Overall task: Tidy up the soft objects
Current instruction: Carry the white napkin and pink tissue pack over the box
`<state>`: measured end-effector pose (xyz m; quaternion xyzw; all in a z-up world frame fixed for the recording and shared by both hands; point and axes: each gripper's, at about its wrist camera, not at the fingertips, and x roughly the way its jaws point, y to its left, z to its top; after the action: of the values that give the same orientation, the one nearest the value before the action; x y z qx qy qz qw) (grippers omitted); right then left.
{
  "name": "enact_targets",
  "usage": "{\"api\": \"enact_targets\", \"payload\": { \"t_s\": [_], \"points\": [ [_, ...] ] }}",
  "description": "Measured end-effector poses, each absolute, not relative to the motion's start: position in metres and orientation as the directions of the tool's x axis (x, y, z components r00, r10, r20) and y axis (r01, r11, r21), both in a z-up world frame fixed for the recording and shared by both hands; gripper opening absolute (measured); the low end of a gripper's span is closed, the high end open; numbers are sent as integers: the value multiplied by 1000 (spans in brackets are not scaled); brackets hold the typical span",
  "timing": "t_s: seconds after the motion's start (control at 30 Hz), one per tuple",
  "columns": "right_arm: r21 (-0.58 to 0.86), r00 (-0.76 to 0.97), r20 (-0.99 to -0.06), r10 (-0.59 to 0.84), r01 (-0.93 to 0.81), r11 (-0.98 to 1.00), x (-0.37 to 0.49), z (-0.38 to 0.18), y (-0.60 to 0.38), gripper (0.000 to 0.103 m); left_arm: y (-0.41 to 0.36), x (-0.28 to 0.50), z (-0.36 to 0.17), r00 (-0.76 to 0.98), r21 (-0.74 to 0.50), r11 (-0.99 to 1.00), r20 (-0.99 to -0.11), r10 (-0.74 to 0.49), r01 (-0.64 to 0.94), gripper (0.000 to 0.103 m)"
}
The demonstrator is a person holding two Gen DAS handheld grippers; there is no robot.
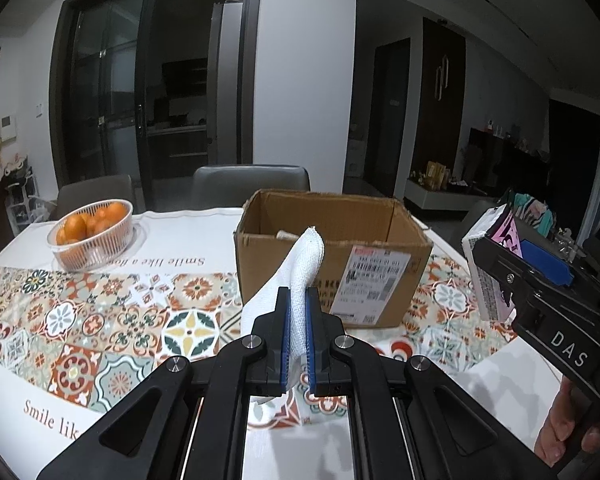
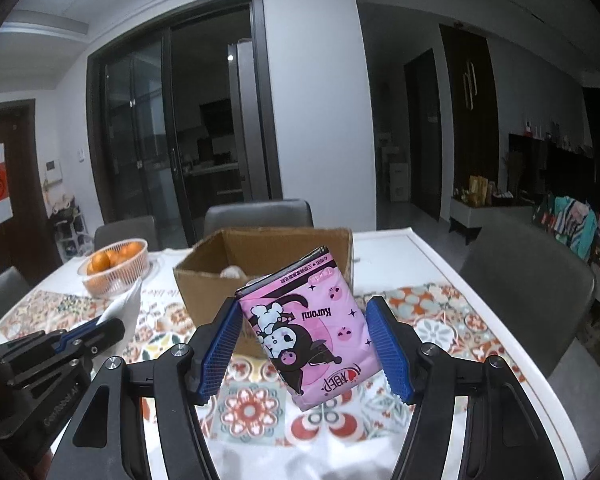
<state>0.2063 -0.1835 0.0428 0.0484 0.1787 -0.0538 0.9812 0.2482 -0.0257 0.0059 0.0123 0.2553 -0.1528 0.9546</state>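
Note:
My left gripper [image 1: 299, 292] is shut on a white gauze-like cloth [image 1: 306, 260], which sticks up between the blue pads and hangs down to the left. My right gripper [image 2: 302, 304] is shut on a pink cartoon-printed tissue pack [image 2: 312, 332], held tilted above the table between both pads. An open cardboard box [image 1: 256, 264] stands just beyond both grippers, with a pale item [image 1: 286, 234] lying inside. In the left wrist view, the right gripper [image 1: 512, 246] carries the pack [image 1: 484, 280] at the far right. From the right wrist view, the left gripper [image 2: 108, 322] and cloth [image 2: 128, 308] show low on the left.
A white basket of oranges [image 1: 92, 236] sits on the table [image 1: 100, 320] left of the box. The table wears a patterned tile-print cover. Grey chairs [image 1: 252, 184] stand behind it, another chair [image 2: 528, 280] at its right side. A person's hand [image 1: 560, 432] grips the right gripper's handle.

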Motion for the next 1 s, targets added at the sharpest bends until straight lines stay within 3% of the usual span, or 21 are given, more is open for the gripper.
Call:
{"api": "enact_targets", "payload": {
  "t_s": [0.7, 1.0],
  "points": [
    [51, 962, -264, -69, 86, 995, 254, 66, -181, 65, -41, 304, 35, 862, 14, 939, -403, -309, 343, 8],
    [37, 966, -250, -60, 72, 997, 285, 65, -181, 64, -51, 341, 31, 851, 13, 932, -413, -325, 362, 8]
  ]
}}
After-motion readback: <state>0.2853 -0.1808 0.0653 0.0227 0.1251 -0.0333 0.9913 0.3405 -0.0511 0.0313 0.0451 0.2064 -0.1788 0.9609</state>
